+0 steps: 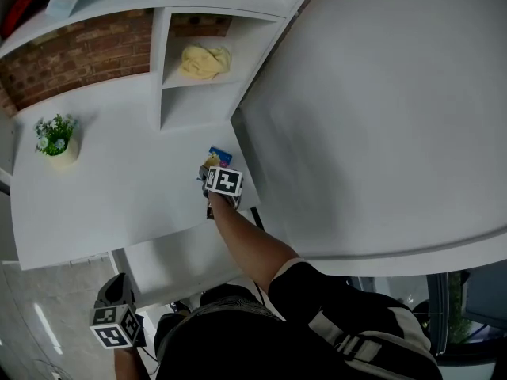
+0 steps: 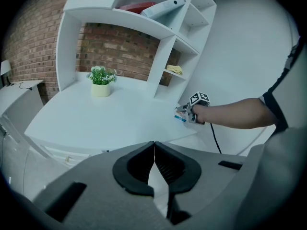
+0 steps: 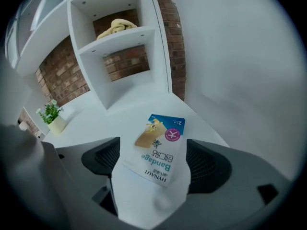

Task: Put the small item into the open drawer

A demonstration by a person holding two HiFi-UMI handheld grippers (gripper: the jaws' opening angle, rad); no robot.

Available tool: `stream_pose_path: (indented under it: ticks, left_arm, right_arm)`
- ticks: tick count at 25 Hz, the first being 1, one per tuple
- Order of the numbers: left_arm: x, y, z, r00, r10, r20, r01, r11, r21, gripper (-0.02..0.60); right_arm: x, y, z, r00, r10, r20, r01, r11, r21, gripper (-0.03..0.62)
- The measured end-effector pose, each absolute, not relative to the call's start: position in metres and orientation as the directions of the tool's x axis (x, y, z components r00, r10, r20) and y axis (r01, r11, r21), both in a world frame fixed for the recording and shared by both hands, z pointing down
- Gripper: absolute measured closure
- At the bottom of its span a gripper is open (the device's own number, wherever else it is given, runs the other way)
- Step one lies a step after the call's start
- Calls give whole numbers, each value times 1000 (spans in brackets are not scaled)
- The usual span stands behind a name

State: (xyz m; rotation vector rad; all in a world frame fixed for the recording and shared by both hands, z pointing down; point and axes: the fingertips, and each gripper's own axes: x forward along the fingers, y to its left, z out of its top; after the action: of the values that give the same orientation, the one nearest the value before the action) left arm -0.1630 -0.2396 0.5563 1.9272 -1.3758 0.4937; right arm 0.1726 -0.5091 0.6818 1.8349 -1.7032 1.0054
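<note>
**Two tongs, one flat bandage packet at the counter's corner**

Nearest the person, the left tongs (image 2: 154,176) hang low below the counter's edge. Their dark ribbed pads are pressed together with nothing between them. Farther out, a bare forearm reaches the right tongs (image 3: 153,163) onto the smooth white counter (image 1: 119,188). These are spread wide, one pad on either side of the bandage packet (image 3: 157,150), and neither pad presses on it. The packet is a thin, glossy rectangle with a blue band and a pink round mark. It lies flat near the counter's right corner. Just beyond it rises the white shelf unit (image 1: 162,70), whose upright panel and open lower bay stand close behind. A crumpled yellow cloth (image 1: 204,60) sits on the shelf above. Well to the left stands a small potted plant (image 1: 55,137), backed by rough red brick wall (image 1: 71,58).
</note>
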Motion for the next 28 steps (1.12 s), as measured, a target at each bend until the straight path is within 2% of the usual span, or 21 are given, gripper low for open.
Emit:
stream_pose_path:
  ticks: [7, 13, 18, 24, 28]
  left_arm:
    - [-163, -234, 562, 341, -641, 687, -935, -152, 321, 563]
    - [-168, -237, 556, 313, -660, 684, -941, -115, 319, 563]
    - [-173, -232, 558, 298, -665, 685, -942, -88, 325, 563]
    - [-175, -217, 576, 316, -636, 704, -937, -91, 338, 563]
    - [-178, -214, 575, 317, -644, 696, -936, -95, 338, 563]
  right_arm:
    - [180, -540, 702, 24, -586, 810, -946, -276, -171, 138]
    - [180, -542, 718, 73, -501, 862, -950, -299, -93, 137]
    - [179, -539, 722, 126, -499, 857, -961, -277, -19, 137]
    - [183, -539, 723, 121, -497, 859, -956, -292, -34, 138]
    - [183, -538, 726, 57, -499, 865, -946, -305, -114, 140]
